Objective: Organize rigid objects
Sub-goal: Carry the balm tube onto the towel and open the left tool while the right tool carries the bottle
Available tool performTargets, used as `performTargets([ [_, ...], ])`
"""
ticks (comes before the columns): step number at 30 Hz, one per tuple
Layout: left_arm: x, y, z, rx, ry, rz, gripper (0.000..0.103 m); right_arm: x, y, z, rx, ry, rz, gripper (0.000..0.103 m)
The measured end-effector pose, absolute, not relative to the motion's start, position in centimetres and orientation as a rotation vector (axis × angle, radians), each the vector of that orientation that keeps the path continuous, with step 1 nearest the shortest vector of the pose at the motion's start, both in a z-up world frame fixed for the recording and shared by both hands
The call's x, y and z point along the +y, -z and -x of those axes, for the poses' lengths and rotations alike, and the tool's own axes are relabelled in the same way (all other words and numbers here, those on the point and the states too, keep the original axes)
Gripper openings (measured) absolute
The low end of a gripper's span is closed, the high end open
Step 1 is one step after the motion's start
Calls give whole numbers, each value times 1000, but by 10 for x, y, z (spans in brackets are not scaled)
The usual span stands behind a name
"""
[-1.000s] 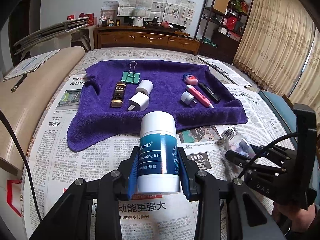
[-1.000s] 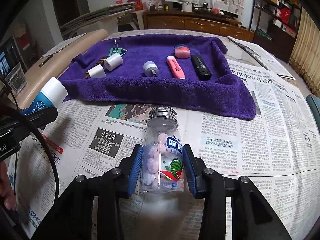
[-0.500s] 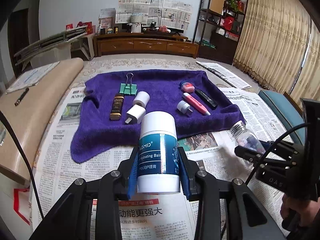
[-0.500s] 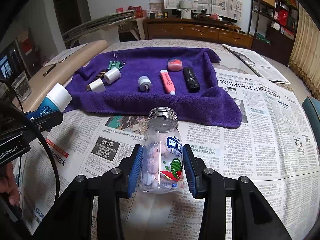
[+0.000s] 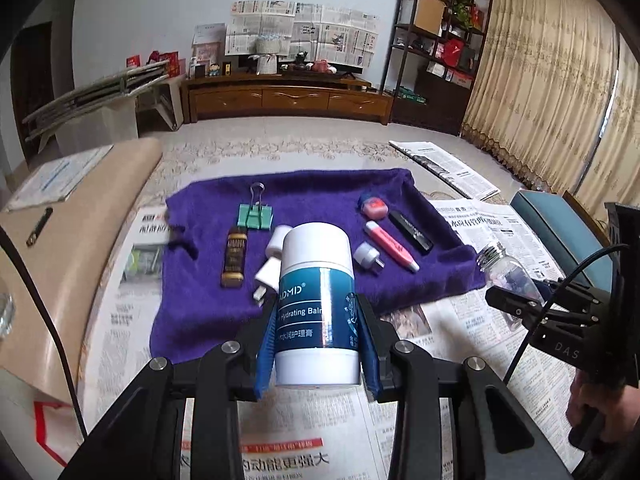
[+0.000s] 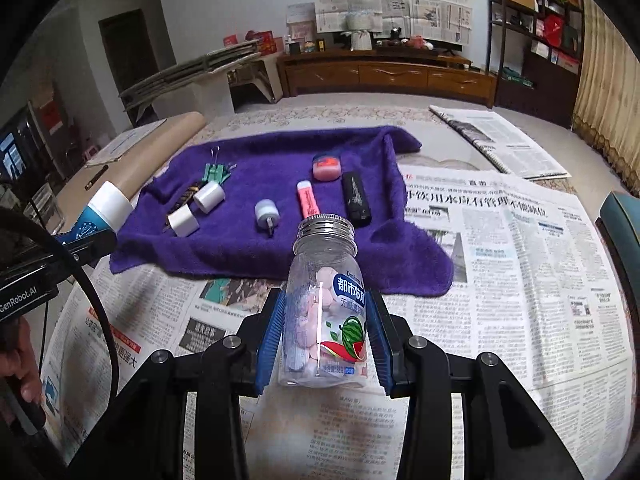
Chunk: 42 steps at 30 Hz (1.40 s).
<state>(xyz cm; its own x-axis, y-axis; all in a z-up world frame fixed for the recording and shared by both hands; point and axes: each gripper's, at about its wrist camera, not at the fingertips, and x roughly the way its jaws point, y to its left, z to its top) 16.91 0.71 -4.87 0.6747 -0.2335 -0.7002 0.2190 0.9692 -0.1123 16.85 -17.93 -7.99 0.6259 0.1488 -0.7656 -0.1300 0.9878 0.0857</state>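
The left tool [image 5: 318,338] was clamped on a white cylindrical balm tub with a teal label [image 5: 316,300], its blue pads pressed flat against the label on both sides, the jaws only as far apart as the tub's width. The tub stood upright between the fingers, its white cap rising above them and its base clear of the newspaper-covered desk [image 5: 128,320] below.

The right tool [image 6: 324,342] gripped a clear plastic bottle with a silver screw cap and pale pink tablets inside [image 6: 326,300]. Its pads bore on the lower half of the bottle at the watermelon label, and the bottle leaned a little away from the tool, neck and cap sticking out well past the fingertips. It too hung above the newspaper rather than resting on it.

Beyond both tools lay a purple towel [image 6: 288,248] spread over the newspaper, its near edge just ahead of the held things. On it lay a green binder clip [image 5: 255,216], a dark brown and gold tube [image 5: 234,260], two white plug adapters [image 6: 196,208], a small pale round plug [image 6: 267,213], a pink highlighter pen [image 6: 309,200], a black rectangular lighter-like stick [image 6: 356,199] and a small pink pot with a blue lid [image 6: 327,167]. None of these touched either tool.

A hand [image 5: 612,416] held the right tool's handle.
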Motion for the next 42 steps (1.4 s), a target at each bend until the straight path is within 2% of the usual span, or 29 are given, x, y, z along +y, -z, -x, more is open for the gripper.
performTargets([
  [9,-8,43,-203,791,268,-23,34,-183,62,-198,872,-185,4,41],
  [17,-22,64,-234,827,276,-35,34,-177,55,-234,867,-219,49,41],
  [30,-43,101,-275,905,296,-40,34,-171,81,-293,924,-260,55,41],
  [42,-56,122,-291,963,297,-106,34,-169,90,-309,945,-267,88,41],
])
